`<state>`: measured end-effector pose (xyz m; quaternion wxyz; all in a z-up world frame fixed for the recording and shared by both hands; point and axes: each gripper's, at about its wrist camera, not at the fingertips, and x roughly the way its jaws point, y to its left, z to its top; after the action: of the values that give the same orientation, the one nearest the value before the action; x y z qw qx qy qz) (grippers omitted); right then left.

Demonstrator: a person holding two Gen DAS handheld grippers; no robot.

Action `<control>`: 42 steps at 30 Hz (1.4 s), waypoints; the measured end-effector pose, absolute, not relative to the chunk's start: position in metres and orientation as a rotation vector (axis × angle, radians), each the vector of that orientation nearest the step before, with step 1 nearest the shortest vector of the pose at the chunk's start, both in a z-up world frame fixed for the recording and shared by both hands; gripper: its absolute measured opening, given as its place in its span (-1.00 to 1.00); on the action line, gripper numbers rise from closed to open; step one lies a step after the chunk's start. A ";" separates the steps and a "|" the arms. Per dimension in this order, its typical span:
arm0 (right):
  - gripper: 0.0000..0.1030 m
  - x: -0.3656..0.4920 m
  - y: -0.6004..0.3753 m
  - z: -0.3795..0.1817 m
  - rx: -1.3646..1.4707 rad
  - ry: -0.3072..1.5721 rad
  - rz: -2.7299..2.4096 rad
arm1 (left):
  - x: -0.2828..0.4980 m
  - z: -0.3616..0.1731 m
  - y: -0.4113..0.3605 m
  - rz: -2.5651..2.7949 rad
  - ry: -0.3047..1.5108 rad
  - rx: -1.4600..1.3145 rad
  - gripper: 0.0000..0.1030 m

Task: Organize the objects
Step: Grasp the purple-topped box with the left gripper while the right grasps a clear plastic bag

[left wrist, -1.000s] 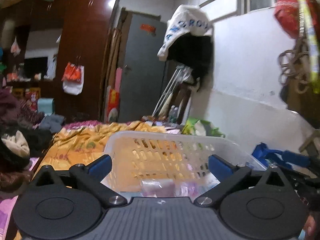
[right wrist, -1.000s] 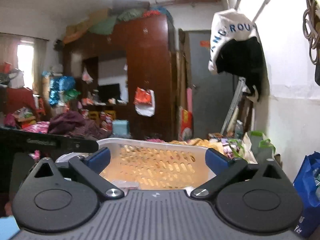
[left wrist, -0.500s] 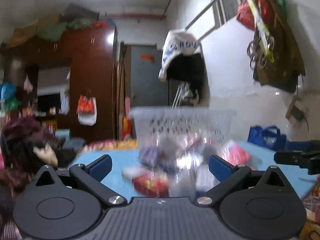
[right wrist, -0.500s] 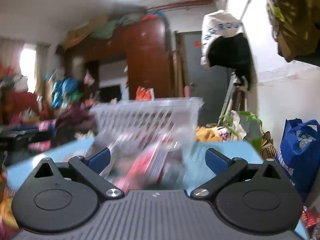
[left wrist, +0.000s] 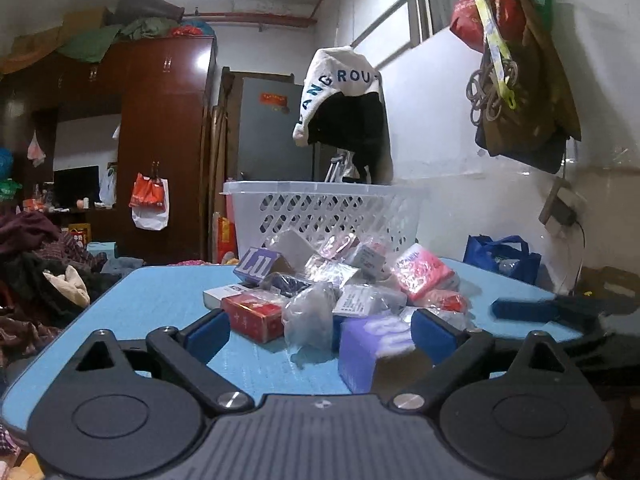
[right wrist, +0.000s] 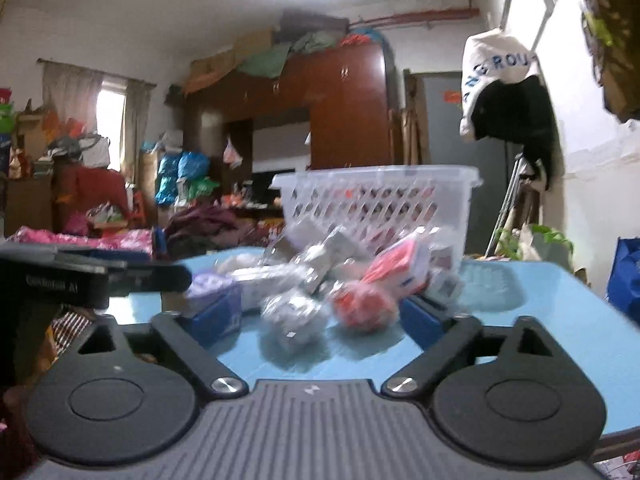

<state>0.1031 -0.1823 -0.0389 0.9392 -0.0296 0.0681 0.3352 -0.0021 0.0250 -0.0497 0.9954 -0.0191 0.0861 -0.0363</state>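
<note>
Left tool (left wrist: pixel 320 330) closes slowly over a purple box (left wrist: pixel 370 350), its pads not yet pressing; right tool (right wrist: pixel 320 318) closes faster around a clear packet (right wrist: pixel 290 316) and a red packet (right wrist: pixel 364 306), gripping neither. The pile (left wrist: pixel 332 280) sits mid-desk (left wrist: pixel 152 300), just in front of the white basket (left wrist: pixel 320 208). Risk: pinching two packets at once, or slick wrapping sliding out and toppling the heap. What the basket holds cannot be made out through its slots.

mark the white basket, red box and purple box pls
white basket (left wrist: pixel 320 212), left wrist view, on its perforated front wall
red box (left wrist: pixel 256 316), left wrist view, on its front face
purple box (left wrist: pixel 372 344), left wrist view, on its near face
</note>
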 end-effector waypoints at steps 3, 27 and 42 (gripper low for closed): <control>0.35 0.106 -0.176 -0.045 -0.072 0.163 0.706 | -0.007 -0.049 0.024 -0.090 0.155 -0.051 0.91; -0.13 0.094 -0.189 -0.048 -0.032 0.109 0.705 | 0.000 -0.062 0.014 -0.099 0.148 0.019 -0.07; -0.13 0.097 -0.211 -0.025 0.011 0.020 0.642 | 0.004 -0.042 0.041 -0.045 0.082 -0.025 -0.07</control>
<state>0.0965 -0.2113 -0.0252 0.9488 0.0055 0.0097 0.3156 0.0042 0.0407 -0.0424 0.9988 -0.0123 0.0408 -0.0226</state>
